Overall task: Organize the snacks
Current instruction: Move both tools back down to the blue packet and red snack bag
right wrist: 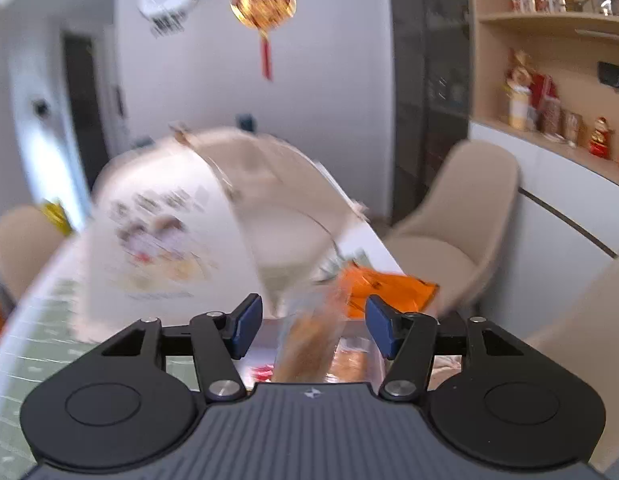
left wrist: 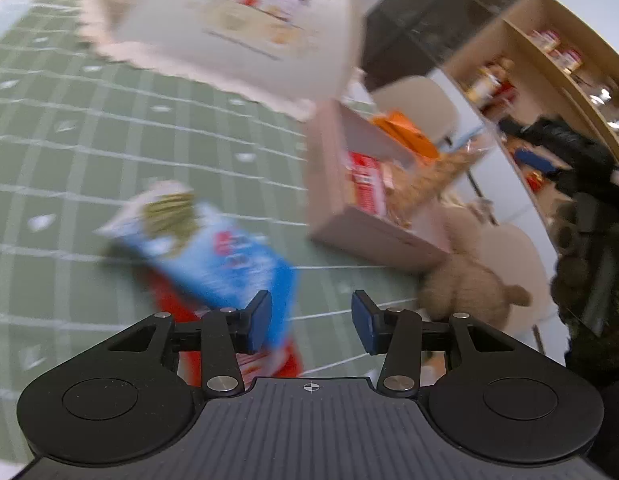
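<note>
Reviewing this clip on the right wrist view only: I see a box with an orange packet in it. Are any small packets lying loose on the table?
Observer: Yes, a blue packet lies on the green cloth, left of the box in the left wrist view.
Operator: Anything under it?
Observer: A red packet pokes out beneath it.
Operator: Is the left gripper holding either?
Observer: No. The left gripper has its fingers apart, with nothing pressed between them.
</note>
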`<state>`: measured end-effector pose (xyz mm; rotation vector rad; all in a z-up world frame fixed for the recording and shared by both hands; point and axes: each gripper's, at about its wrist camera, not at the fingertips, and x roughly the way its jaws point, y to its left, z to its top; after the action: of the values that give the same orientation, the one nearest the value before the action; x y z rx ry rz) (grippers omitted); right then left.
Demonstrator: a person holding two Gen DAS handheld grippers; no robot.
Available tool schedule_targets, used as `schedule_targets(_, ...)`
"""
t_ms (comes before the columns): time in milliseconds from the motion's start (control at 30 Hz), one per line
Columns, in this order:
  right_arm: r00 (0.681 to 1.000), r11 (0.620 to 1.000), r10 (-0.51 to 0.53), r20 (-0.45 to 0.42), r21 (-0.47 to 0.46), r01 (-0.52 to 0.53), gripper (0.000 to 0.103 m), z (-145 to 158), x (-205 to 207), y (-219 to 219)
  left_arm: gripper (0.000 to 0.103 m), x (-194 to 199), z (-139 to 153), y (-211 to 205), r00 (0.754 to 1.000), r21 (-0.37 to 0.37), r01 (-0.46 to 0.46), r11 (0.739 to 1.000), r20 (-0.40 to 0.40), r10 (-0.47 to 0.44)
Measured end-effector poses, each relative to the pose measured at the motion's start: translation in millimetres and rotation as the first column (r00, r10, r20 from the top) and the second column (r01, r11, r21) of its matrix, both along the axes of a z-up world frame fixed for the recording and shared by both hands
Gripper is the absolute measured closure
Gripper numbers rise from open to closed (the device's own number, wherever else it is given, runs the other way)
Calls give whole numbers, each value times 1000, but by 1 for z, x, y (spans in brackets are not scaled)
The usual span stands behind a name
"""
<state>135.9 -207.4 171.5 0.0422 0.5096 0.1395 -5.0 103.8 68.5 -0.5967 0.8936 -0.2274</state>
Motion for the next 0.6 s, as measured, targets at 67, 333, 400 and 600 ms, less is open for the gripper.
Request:
schedule_targets(67,998,999,18,-54,50,-15,45,-16,6,7,54,-13,2,18,999,39,-50,998,-4,51)
schedule_targets(333,908,943,329,-261,149,-299,37,-99,-26,93,54,-47,-13,61,976,106,-188,976,-91,198)
schedule_targets(400,836,900,435,-335,170,-401,37,-123,-37,124,54,-47,-16,62,974,93,-195,976,-96,204)
schedule_targets(600,789,848,493,-366,-2,-531,20,-158,-51,184,54,-39,-24,52,984,66,-129,989,-117,136)
